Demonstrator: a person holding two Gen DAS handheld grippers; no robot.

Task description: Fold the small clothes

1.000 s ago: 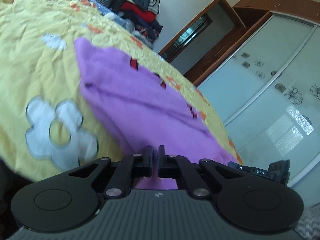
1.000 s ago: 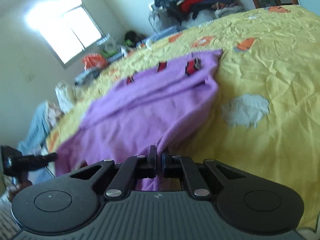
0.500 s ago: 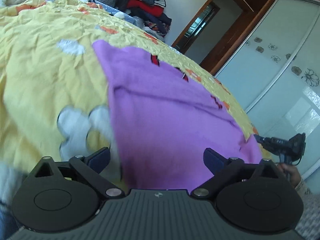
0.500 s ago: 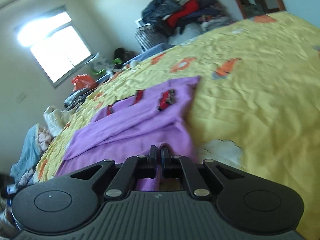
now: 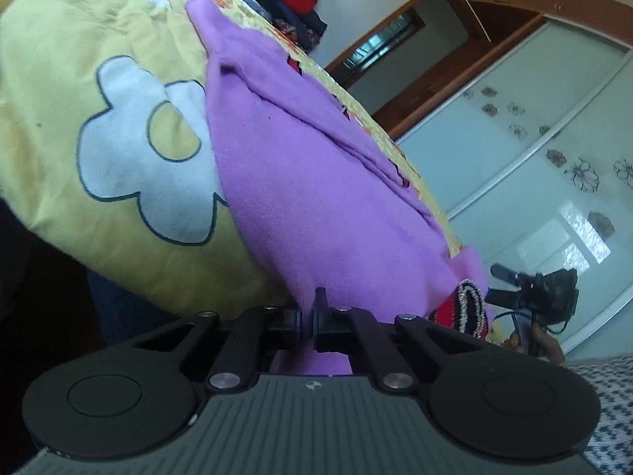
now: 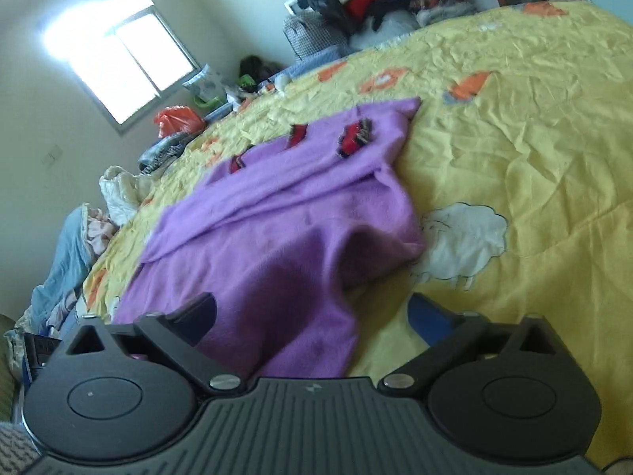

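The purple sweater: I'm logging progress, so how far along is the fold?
Partly done: the purple sweater lies on the yellow bedspread with one lengthwise fold line across it. In hand: the left gripper is shut on the near hem, while the right gripper is open over the cloth. Left: the sweater is spread long and loose, not yet a compact bundle.

No readable text, label, brand or number shows in either view. The only mark is a small pale emblem, without letters, on each gripper's ribbed body [image 5: 312,386] [image 6: 312,389].
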